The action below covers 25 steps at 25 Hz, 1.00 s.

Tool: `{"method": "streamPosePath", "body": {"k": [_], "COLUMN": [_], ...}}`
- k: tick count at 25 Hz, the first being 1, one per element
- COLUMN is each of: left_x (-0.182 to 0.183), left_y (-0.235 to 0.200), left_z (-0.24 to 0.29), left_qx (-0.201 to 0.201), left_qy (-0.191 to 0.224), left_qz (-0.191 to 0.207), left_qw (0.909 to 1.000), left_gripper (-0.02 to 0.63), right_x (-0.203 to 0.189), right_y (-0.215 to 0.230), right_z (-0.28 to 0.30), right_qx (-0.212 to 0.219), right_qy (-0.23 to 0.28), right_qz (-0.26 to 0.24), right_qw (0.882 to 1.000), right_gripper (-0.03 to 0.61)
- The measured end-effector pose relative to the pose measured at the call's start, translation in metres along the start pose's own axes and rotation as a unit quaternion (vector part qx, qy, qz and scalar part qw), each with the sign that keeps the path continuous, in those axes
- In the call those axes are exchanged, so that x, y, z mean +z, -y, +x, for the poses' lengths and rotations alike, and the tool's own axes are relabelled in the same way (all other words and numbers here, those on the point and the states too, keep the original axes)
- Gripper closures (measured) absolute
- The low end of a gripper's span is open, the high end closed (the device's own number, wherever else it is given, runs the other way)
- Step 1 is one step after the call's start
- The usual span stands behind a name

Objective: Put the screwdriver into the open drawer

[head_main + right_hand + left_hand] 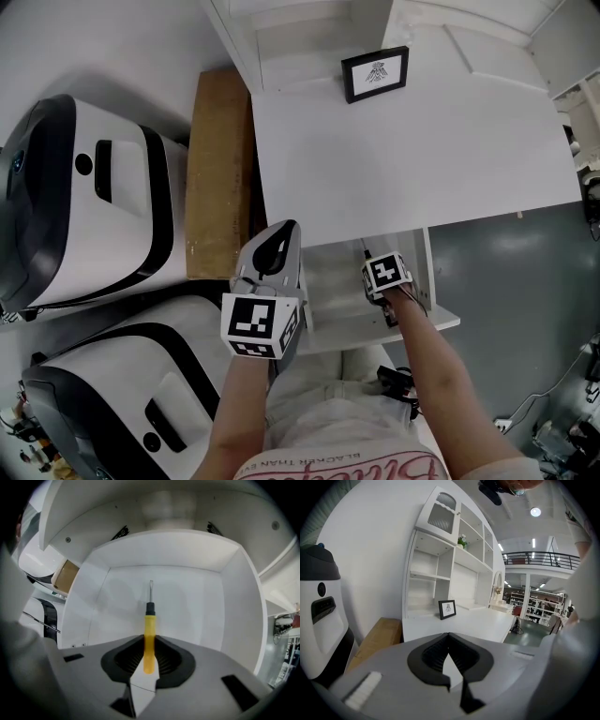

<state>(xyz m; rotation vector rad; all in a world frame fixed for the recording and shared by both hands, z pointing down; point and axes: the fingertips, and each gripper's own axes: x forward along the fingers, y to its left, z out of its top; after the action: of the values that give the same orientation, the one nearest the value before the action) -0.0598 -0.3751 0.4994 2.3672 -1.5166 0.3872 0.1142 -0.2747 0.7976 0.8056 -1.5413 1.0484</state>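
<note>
White desk [422,159] fills the background. My right gripper's [149,638] 2 jaws pinch the yellow handle of the screwdriver [149,620] — its tip points down over the open drawer [197,606]. My left gripper [449,635] — jaws together, holding nothing — hovers at the drawer's left side.

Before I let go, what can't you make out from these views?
- Right gripper view: whether the yellow-handled screwdriver in the right gripper touches the white open drawer floor; no side angle.
- Head view: that gripper's marker cube covers the screwdriver's handle.
- Left gripper view: the left gripper body fills the lower frame; drawer unseen.
- Head view: black picture frame, print too small.
</note>
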Motion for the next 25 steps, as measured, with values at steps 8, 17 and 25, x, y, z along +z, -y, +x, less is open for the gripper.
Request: {"method": "streamPosePath", "body": {"k": [8, 17, 25], "left_x": [-0.006, -0.006, 0.0], "left_y": [-0.002, -0.003, 0.001], "left_z": [-0.005, -0.012, -0.02], "left_qx": [-0.001, -0.002, -0.002], "left_qy": [0.003, 0.007, 0.009], "left_qz": [0.008, 0.011, 0.007], "left_qw": [1.0, 0.9999, 0.9999], "left_gripper": [0.604, 0.604, 0.604], "right_x": [0.006, 0.001, 0.001], "right_y": [0.007, 0.012, 0.003], "right_z": [0.006, 0.014, -0.006], "right_qx": [-0.024, -0.055, -0.04], "right_qy": [0.017, 0.013, 0.029], "right_qz": [-0.02, -0.032, -0.012], "right_qw": [0.999, 0.998, 0.999], "right_gripper": [0.506, 0.483, 0.382]}}
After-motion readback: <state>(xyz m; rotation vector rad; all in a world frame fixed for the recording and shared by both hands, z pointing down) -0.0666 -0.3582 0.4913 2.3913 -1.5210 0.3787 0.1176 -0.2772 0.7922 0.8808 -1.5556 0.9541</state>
